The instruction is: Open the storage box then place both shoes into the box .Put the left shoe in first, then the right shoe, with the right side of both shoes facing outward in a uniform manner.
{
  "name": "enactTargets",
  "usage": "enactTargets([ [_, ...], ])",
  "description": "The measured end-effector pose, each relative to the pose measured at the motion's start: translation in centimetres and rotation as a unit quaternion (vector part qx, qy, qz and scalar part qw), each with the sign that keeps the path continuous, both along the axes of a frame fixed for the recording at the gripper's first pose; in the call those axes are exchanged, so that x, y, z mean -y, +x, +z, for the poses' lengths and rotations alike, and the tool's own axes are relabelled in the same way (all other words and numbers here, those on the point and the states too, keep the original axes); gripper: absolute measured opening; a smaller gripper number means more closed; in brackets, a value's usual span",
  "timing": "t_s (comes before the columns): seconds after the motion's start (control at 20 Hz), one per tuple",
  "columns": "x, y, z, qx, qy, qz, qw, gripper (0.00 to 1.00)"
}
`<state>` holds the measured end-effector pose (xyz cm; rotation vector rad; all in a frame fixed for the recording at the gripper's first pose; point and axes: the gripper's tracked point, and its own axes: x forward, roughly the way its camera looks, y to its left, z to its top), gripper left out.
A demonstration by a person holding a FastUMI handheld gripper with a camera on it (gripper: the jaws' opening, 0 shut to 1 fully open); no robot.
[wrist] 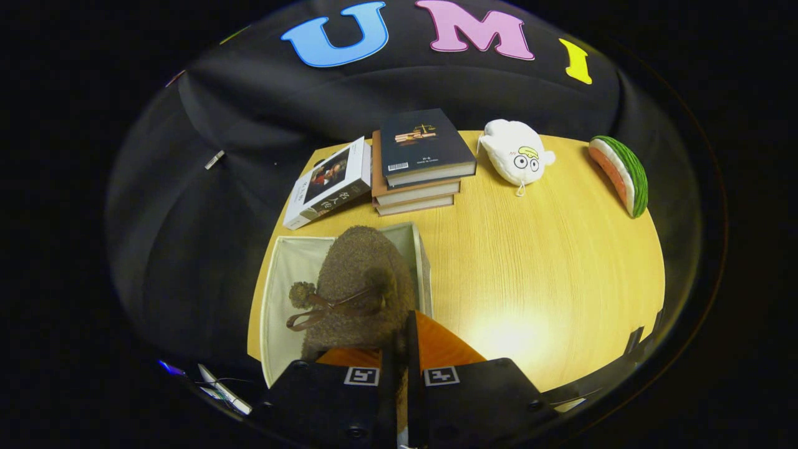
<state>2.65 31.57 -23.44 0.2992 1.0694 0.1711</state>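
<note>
The wooden table (536, 262) takes up most of the room ahead, and at its near corner sits the open storage box (283, 274), a pale fabric bin with its lid already out of the way. Hanging over the box's mouth is a fuzzy brown shoe (361, 280), more of a slipper-boot, with a ribbon bow and a small pom-pom on the side facing up. The gripper (402, 349) has its fingers pressed close together and seems to pinch the shoe's near edge between them, though the exact contact is hidden behind the fingers.

This looks like the lowering step. To do it well I would keep the pinch firm until the sole rests on the box floor, bring the shoe down along the far wall so there is room beside it for the second one, and check the right side faces outward before letting go. The soft pile will squash and may cling, so releasing slowly makes sense.

Beyond the box lies a stack of books (418, 165), a white plush toy (517, 156) and a watermelon-slice toy (623, 174).
</note>
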Motion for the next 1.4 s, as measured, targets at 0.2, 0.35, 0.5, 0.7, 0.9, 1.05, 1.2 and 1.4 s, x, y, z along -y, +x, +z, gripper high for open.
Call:
enactTargets([
  [0.2, -0.8, -1.2, -0.3, -0.01, 0.022, 0.006, 1.0, 0.22],
  [0.35, -3.4, -1.7, 1.6, 0.007, 0.081, 0.033, 0.996, 0.55],
  [0.5, -2.5, -2.0, 2.0, 0.027, 0.048, 0.05, 0.997, 1.0],
  [0.7, -1.6, -2.1, 2.3, 0.038, 0.046, 0.048, 0.997, 0.99],
  [0.9, -0.1, -1.0, 3.1, 0.067, 0.052, 0.034, 0.996, 0.99],
  [1.05, 1.9, 0.3, 3.9, 0.097, 0.052, 0.026, 0.994, 0.99],
  [1.2, 5.5, 2.1, 4.9, 0.139, 0.031, 0.012, 0.99, 0.99],
  [1.4, 11.3, 4.5, 6.8, 0.204, -0.002, -0.017, 0.979, 0.99],
])
